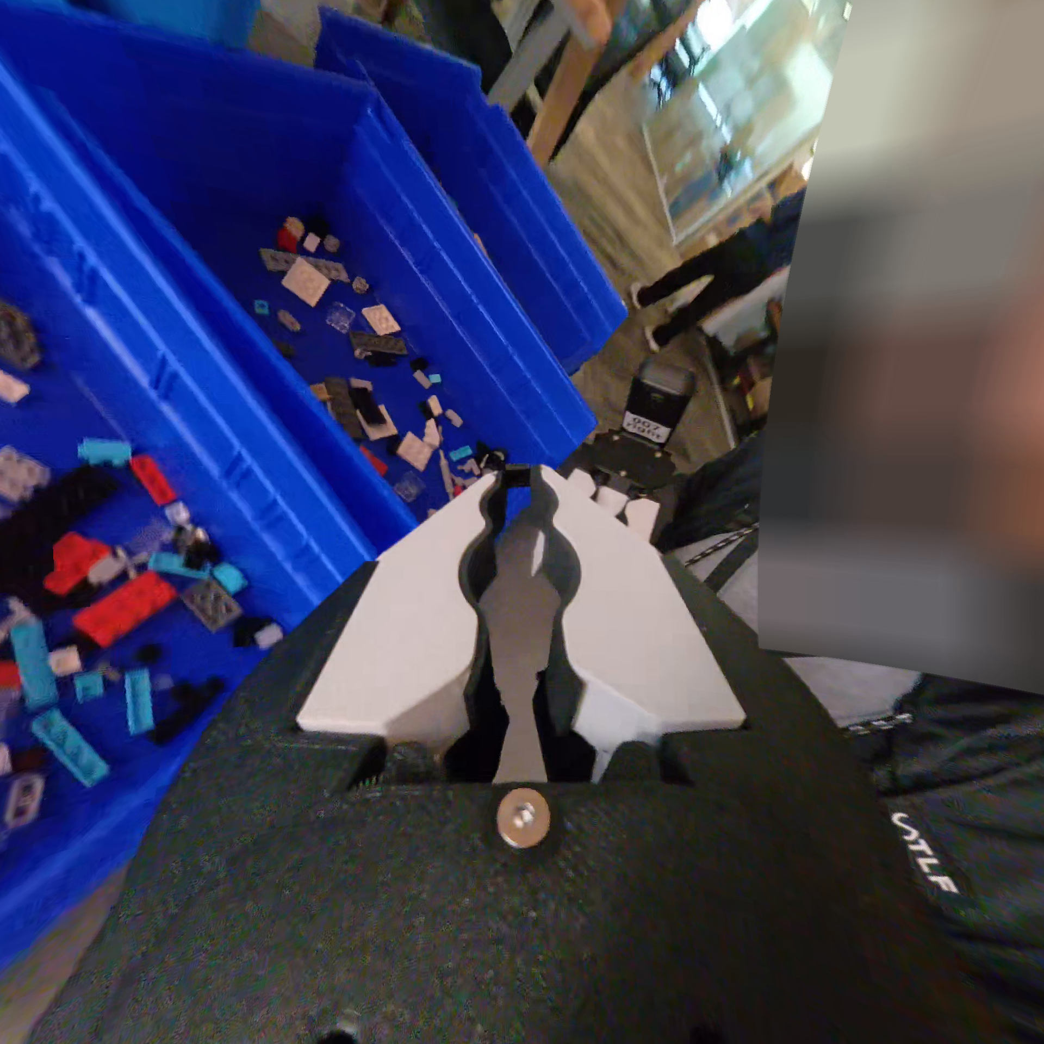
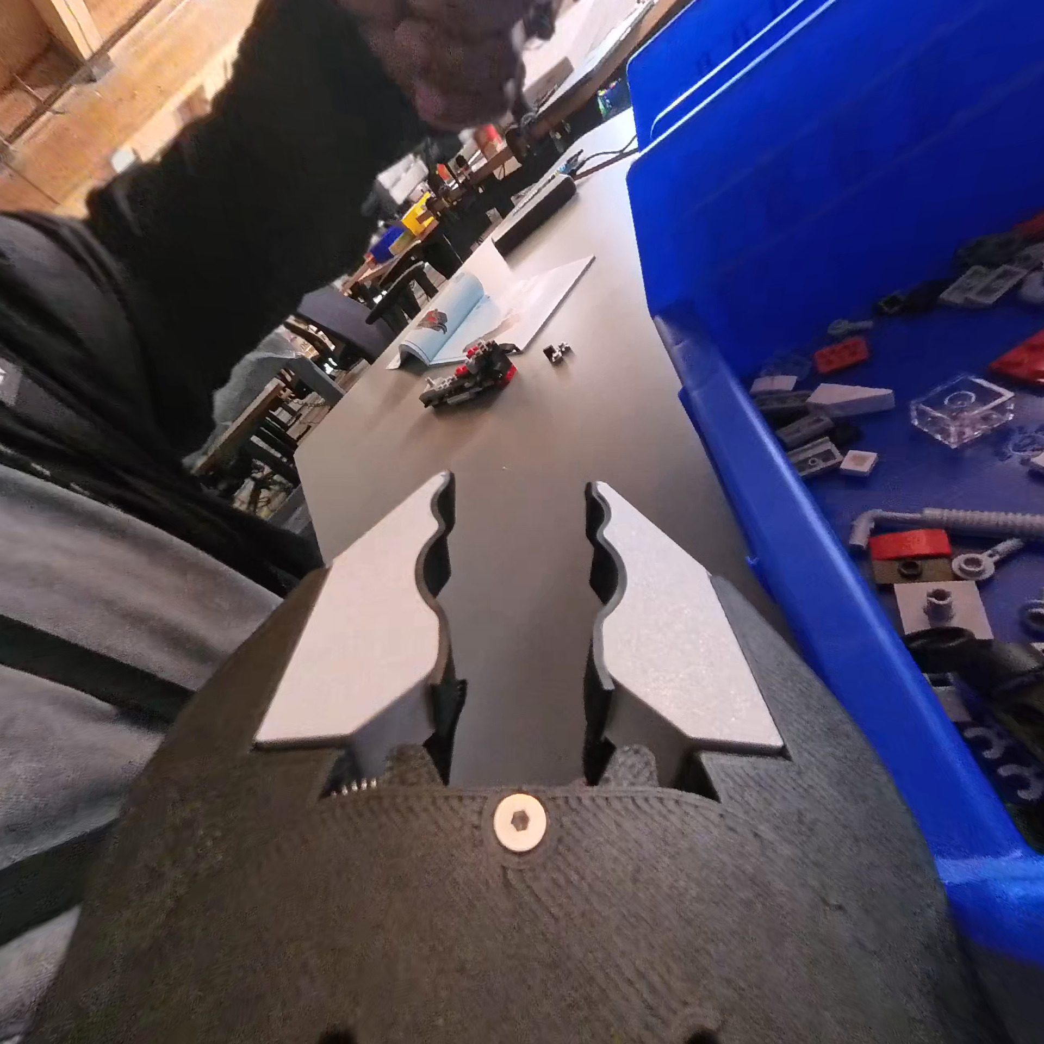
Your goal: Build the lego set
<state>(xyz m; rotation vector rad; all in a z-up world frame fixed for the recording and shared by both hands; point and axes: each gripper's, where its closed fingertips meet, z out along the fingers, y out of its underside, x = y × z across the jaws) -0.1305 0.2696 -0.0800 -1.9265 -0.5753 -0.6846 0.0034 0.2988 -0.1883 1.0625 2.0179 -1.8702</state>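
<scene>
My left gripper [image 1: 518, 476] is shut on a small black lego piece [image 1: 517, 475] pinched at its fingertips, held up in the air beside the blue bins. My right gripper [image 2: 518, 480] is open and empty, low over the grey table [image 2: 525, 542]; it also shows farther off in the left wrist view [image 1: 624, 497]. A partly built black, grey and red lego model [image 2: 472, 374] stands on the table ahead of the right gripper. A tiny black sub-assembly [image 2: 556, 353] lies just right of it. An open instruction booklet [image 2: 486, 310] lies behind the model.
Blue bins hold loose lego pieces: a middle bin [image 1: 361, 186], a near bin [image 1: 186, 395] with red, teal and black parts, and a bin [image 2: 791, 508] at the right gripper's right with a clear brick [image 2: 960, 409]. A person in dark clothing stands left [image 2: 237, 198]. There is about 20 cm between the tips of the two grippers.
</scene>
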